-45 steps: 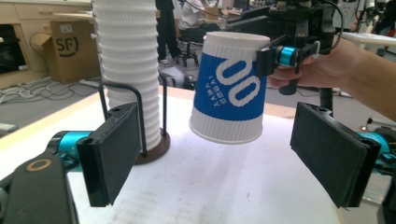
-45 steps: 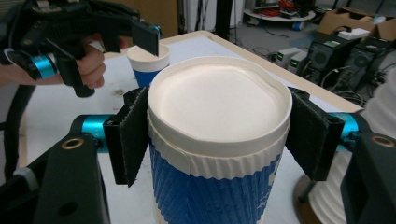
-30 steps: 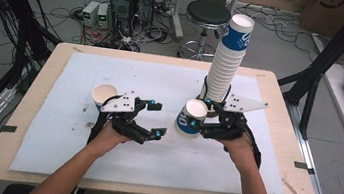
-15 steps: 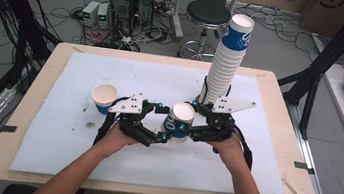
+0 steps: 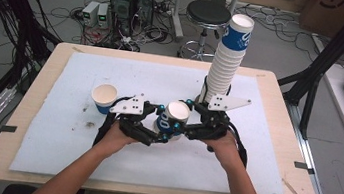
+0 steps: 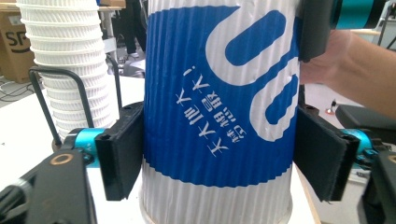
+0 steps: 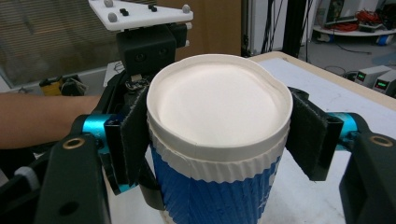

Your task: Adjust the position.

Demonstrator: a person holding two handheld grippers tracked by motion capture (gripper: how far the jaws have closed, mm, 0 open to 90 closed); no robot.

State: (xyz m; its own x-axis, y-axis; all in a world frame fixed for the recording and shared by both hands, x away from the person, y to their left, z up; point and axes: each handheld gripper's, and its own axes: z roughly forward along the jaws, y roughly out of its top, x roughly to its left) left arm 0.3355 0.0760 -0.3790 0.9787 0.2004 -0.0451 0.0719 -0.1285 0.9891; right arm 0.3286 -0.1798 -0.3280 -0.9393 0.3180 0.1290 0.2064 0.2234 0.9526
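- Cup (image 5: 173, 119) is sitting upright between both grippers, mid-table.
- Right gripper (image 5: 188, 127) is clamping it near the rim.
- Left gripper (image 5: 159, 131) jaws, just closing, are pressing its blue wall.

Behind hands: cup stack (image 5: 226, 59) stands tall just beyond the right gripper (image 5: 191, 129), blocking the far side.
Left: lone cup (image 5: 104, 97) beside the left gripper (image 5: 158, 136); gap looks narrow.
Between grippers: cup (image 5: 172, 118) takes the room.
Near edge: bare mat (image 5: 150, 167), open passage.
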